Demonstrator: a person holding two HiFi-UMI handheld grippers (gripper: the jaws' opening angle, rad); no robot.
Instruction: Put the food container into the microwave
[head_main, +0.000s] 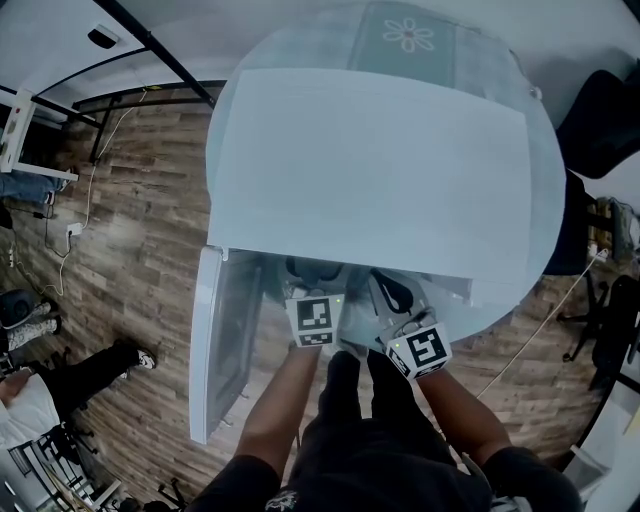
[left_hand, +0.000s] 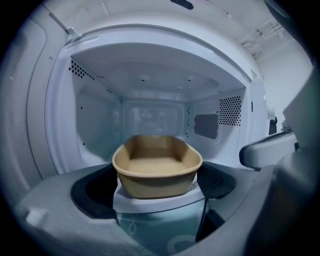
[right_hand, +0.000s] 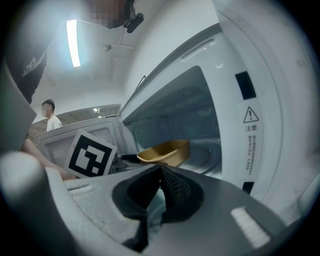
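The tan food container (left_hand: 157, 167) is an empty oval tub, level, gripped by its two sides in my left gripper (left_hand: 157, 186). It hangs at the mouth of the open white microwave (head_main: 370, 170), just over the lower front edge, with the empty cavity (left_hand: 150, 107) behind it. In the right gripper view the container (right_hand: 165, 151) shows beside the left gripper's marker cube (right_hand: 90, 155). My right gripper (right_hand: 160, 172) is shut with nothing in it, just right of the left one and in front of the control panel (right_hand: 250, 125). In the head view both the left gripper (head_main: 305, 280) and the right gripper (head_main: 392, 295) reach under the microwave's top.
The microwave door (head_main: 215, 340) stands swung open on the left. The microwave rests on a round table (head_main: 560, 230) with a teal flowered mat (head_main: 405, 35). A person's legs (head_main: 90, 370) are on the wooden floor at the left. A dark chair (head_main: 605, 120) stands at the right.
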